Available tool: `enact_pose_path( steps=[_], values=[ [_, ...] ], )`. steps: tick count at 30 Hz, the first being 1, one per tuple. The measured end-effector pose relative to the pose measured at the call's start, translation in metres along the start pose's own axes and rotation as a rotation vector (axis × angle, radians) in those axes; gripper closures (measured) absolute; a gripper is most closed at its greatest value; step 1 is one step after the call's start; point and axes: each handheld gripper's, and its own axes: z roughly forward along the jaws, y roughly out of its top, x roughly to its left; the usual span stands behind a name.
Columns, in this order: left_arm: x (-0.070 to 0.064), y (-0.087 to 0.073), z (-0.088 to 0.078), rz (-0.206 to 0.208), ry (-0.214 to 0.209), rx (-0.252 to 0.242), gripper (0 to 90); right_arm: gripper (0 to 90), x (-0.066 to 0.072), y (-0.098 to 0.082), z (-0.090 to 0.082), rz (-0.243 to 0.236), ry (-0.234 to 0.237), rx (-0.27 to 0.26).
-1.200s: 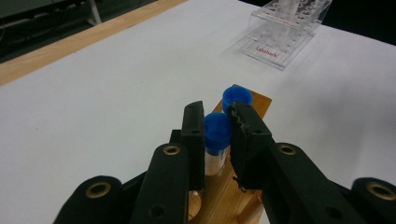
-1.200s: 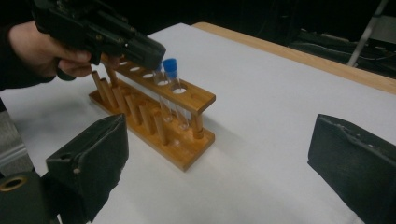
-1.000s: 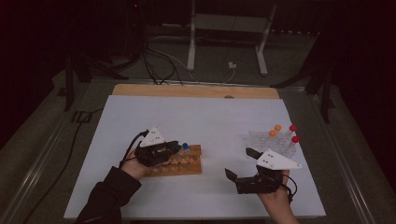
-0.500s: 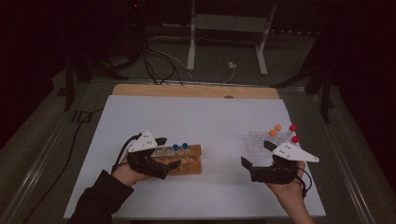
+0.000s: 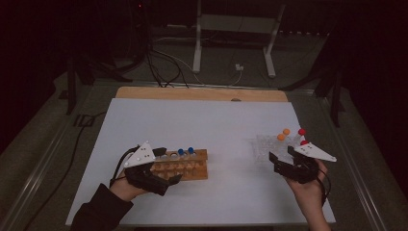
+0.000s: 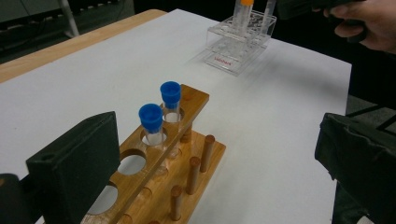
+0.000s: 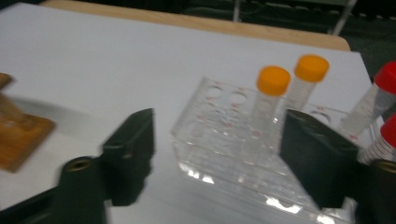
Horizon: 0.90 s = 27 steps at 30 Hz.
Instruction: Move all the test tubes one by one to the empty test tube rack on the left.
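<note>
A wooden rack (image 5: 185, 168) (image 6: 187, 154) holds two blue-capped tubes (image 5: 185, 151) (image 6: 161, 109) upright in its right-hand holes. My left gripper (image 5: 166, 166) (image 6: 219, 140) sits at the rack's left end. Its jaws have just been opening and now stand wide apart, gripping nothing. A clear rack (image 5: 264, 146) (image 7: 219, 135) carries two orange-capped tubes (image 5: 284, 134) (image 7: 273, 81) and two red-capped tubes (image 5: 302, 136) (image 7: 387, 77). My right gripper (image 5: 283, 155) (image 7: 217, 128) is at this rack's near side. Its jaws have just been closing, still apart, with the nearer orange-capped tube ahead between them.
A white sheet (image 5: 216, 120) covers the table, with a wooden strip (image 5: 202, 94) along its far edge. Cables and a metal stand (image 5: 235, 43) lie on the dark floor beyond. In the left gripper view the other hand (image 6: 369, 23) shows over the clear rack (image 6: 240, 42).
The left gripper let go of a blue-capped tube, now standing in the wooden rack, and drew back leftward with open jaws. The right gripper moved right and forward to the clear rack, its jaws narrowing.
</note>
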Motion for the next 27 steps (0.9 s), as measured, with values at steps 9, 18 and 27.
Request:
enact_pose_path(
  steps=[9, 18, 27],
  values=[
    [-0.004, 0.001, 0.001, 0.023, -0.013, 0.012, 1.0, 46.1, -0.012, -0.001, 0.026, 0.028, -0.088, 0.066],
    [-0.005, 0.001, 0.001, 0.037, -0.020, 0.017, 1.0, 55.9, -0.017, 0.005, 0.050, 0.050, -0.135, 0.116],
    [-0.005, 0.001, 0.002, 0.040, -0.026, 0.023, 1.0, 72.7, -0.021, 0.008, 0.061, 0.066, -0.140, 0.137]
  ],
)
